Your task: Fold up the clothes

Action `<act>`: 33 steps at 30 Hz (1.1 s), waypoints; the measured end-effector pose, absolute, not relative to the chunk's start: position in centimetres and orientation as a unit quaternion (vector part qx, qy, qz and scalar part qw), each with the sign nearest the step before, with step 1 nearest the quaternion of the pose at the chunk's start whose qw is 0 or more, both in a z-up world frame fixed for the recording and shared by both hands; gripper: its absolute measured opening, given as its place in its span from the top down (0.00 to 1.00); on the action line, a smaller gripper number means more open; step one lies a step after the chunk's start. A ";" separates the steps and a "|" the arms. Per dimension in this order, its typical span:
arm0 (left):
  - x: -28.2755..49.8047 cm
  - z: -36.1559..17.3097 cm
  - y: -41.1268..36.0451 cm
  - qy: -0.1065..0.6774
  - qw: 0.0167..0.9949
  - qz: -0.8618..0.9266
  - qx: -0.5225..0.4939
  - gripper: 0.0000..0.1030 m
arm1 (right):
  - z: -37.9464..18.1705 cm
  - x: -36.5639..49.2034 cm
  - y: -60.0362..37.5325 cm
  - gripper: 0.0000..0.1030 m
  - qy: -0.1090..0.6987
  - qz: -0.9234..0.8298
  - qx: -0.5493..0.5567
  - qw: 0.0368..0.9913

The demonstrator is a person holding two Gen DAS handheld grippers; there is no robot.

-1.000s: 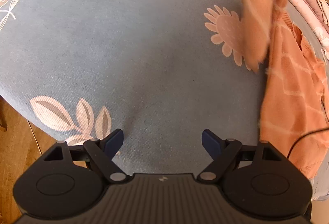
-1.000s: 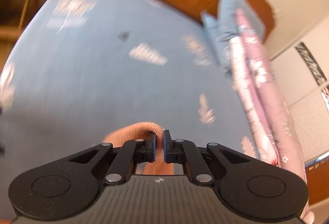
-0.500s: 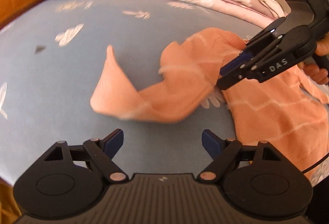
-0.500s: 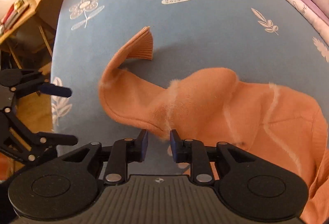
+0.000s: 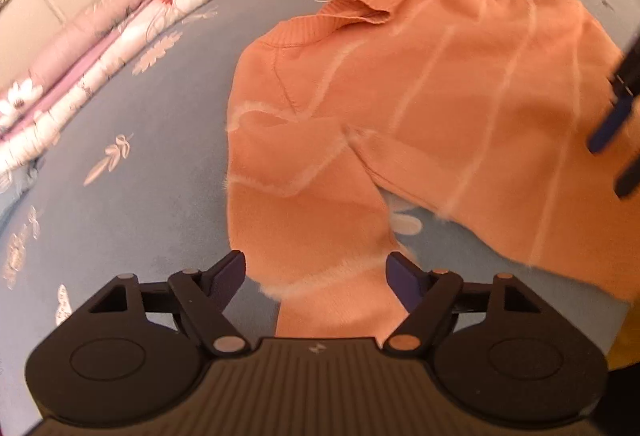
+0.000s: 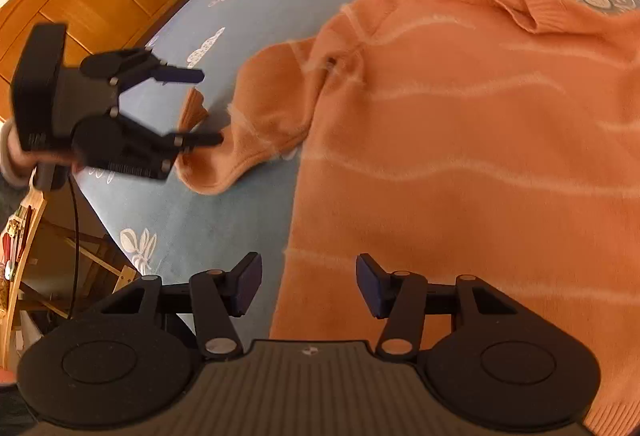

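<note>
We see the sweater (image 5: 460, 84) lying spread on the bed (image 5: 132, 164), collar toward the quilt (image 5: 100, 36). Our left gripper (image 5: 316, 272) is narrowing its spread jaws around the near sleeve (image 5: 304, 212); the pads do not press it. Our right gripper (image 6: 309, 282) is widening over the sweater's side edge (image 6: 460, 220), gripping nothing. A hand (image 6: 16, 152) holds the left gripper beside the sleeve's cuff (image 6: 192, 108).

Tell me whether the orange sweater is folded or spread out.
Mostly spread: the orange sweater lies open on the blue bedsheet, body flat; one sleeve is bent and rumpled.
</note>
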State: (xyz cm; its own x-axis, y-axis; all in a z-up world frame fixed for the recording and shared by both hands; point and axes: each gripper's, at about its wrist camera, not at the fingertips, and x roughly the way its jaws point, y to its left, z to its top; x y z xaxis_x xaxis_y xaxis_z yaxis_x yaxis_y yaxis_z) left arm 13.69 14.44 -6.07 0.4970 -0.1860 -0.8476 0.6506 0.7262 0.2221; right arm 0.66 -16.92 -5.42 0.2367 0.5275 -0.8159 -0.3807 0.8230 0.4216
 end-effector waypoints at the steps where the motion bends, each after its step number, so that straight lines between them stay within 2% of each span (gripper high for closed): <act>1: 15.8 -5.8 15.1 0.451 0.820 -0.254 0.243 0.34 | -5.6 0.2 -17.4 0.44 0.547 0.287 0.071 0.783; 5: 21.7 -6.3 16.6 0.506 0.795 -0.286 0.174 0.43 | -5.7 -0.7 -19.0 0.41 0.551 0.276 0.074 0.784; 7: 23.2 -7.1 16.7 0.538 0.774 -0.293 0.160 0.47 | -5.8 -0.8 -19.7 0.41 0.551 0.268 0.073 0.787; 10: 23.9 -8.5 16.0 0.565 0.753 -0.297 0.158 0.49 | -6.3 -0.3 -20.3 0.41 0.551 0.264 0.078 0.788; 11: 24.0 -8.8 15.7 0.573 0.747 -0.298 0.159 0.55 | -6.4 -0.2 -20.4 0.40 0.552 0.265 0.078 0.787; 15: 24.1 -9.7 16.1 0.573 0.751 -0.273 0.182 0.52 | -6.7 0.2 -20.6 0.40 0.552 0.269 0.076 0.786; 22: 23.9 -11.4 17.0 0.618 0.723 -0.290 0.107 0.55 | -7.1 0.4 -19.4 0.40 0.555 0.276 0.072 0.781; 24: 23.0 -11.2 16.6 0.605 0.727 -0.301 0.121 0.63 | -7.3 0.4 -19.2 0.40 0.557 0.277 0.069 0.780; 25: 22.7 -11.1 16.5 0.599 0.733 -0.296 0.130 0.75 | -7.5 0.4 -19.1 0.40 0.559 0.277 0.067 0.779; 26: 22.6 -10.9 16.4 0.597 0.737 -0.286 0.136 0.81 | -7.6 0.4 -19.1 0.40 0.560 0.277 0.067 0.778; 28: 22.2 -10.5 16.3 0.591 0.745 -0.268 0.154 0.87 | -7.7 0.4 -18.8 0.40 0.562 0.278 0.066 0.776; 33: 22.2 -8.6 16.5 0.562 0.772 -0.182 0.233 0.90 | -7.7 0.5 -18.7 0.40 0.560 0.279 0.064 0.778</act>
State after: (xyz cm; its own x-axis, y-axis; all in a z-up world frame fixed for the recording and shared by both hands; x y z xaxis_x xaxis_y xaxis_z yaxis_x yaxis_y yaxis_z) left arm 22.18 16.53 -8.64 0.3021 -0.0189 -0.9531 0.5437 0.8247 0.1560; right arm 0.52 -18.69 -7.65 0.2173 0.5054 -0.8351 -0.3620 0.8362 0.4119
